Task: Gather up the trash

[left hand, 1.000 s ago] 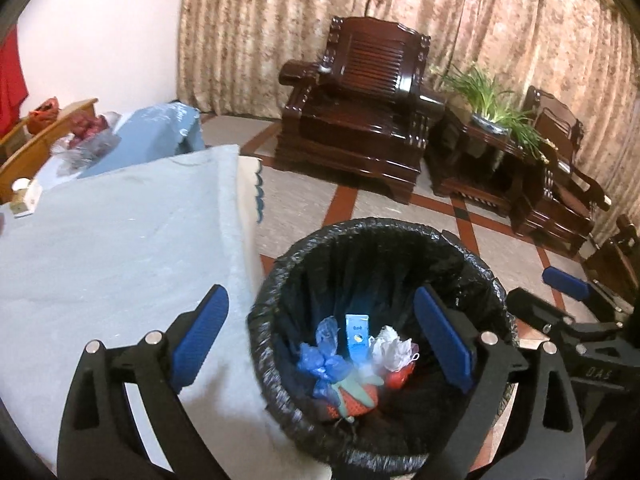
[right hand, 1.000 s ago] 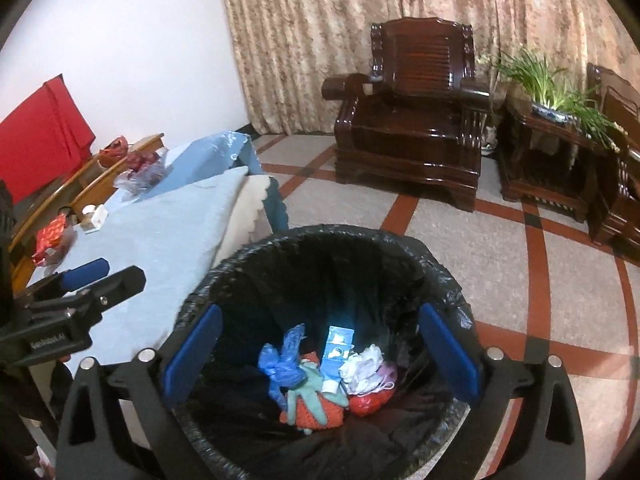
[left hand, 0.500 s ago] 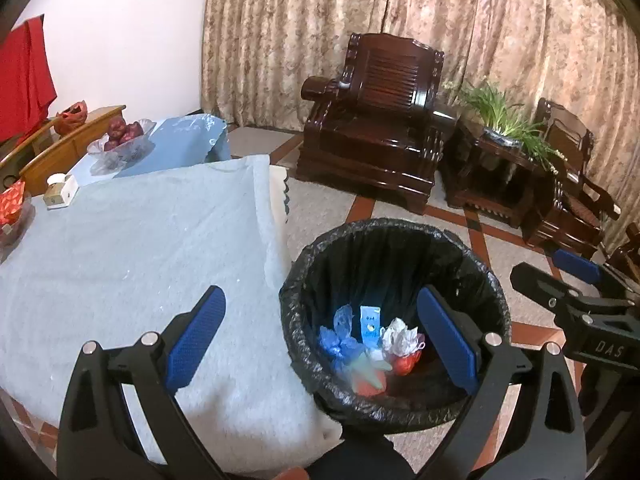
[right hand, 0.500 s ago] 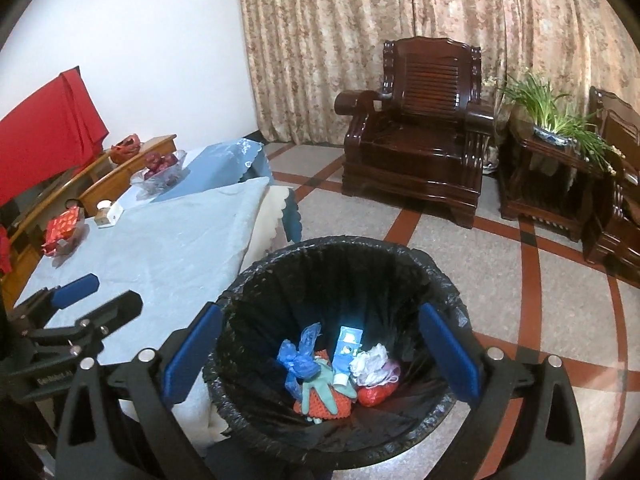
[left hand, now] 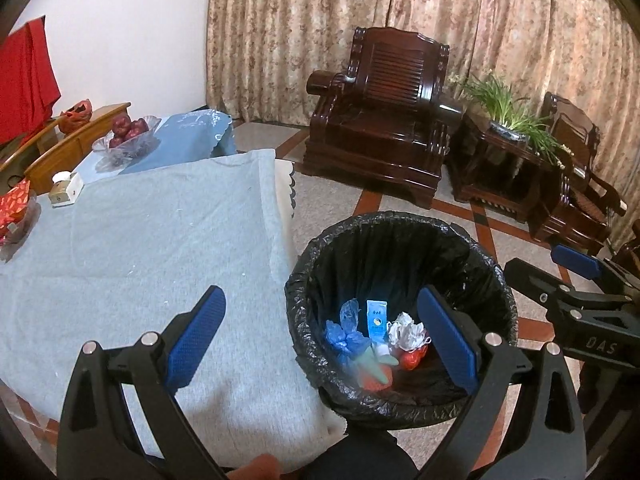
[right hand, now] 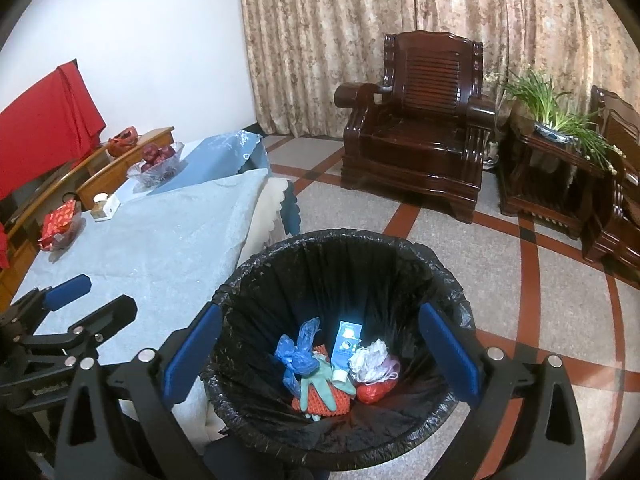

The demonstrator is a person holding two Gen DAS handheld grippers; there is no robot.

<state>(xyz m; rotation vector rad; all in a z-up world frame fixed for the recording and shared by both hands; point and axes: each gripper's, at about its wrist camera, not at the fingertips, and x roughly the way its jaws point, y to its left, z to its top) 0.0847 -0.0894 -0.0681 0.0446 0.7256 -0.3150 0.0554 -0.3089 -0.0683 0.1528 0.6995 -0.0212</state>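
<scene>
Over the trash bin [right hand: 340, 264], lined with a black bag and standing on the tiled floor [right hand: 560, 280] just beside the table's near corner: my right gripper [right hand: 320, 354] hangs spread wide above the bin's mouth, its blue pads [right hand: 448, 354] flanking the opening and holding nothing. My left gripper [left hand: 320, 338] is likewise wide open and empty, one pad [left hand: 196, 336] above the grey tablecloth [left hand: 140, 248] to the left of the bin, the other over the bin's interior. At the bottom of the bin lies the collected trash: a crumpled blue plastic bag [right hand: 298, 350], a small blue-and-white packet [right hand: 346, 342] standing on end, a white wad [right hand: 370, 360] over something red, and a pale green glove [right hand: 320, 384] on an orange knitted piece. The cloth's edge drops off the table right beside the bin's left rim, with a cream scalloped underlayer [right hand: 272, 208] showing beyond it. The cloth between my left gripper and the far end of the table lies flat and bare; a small box [left hand: 66, 192], a red packet in a dish [left hand: 14, 208] and a bowl of red fruit [left hand: 128, 136] sit along the table's edges farthest from the bin. Beyond the bin the floor runs open to a dark wooden armchair [right hand: 416, 128] and a side table with a potted plant [right hand: 556, 116], both well apart from the bin.
</scene>
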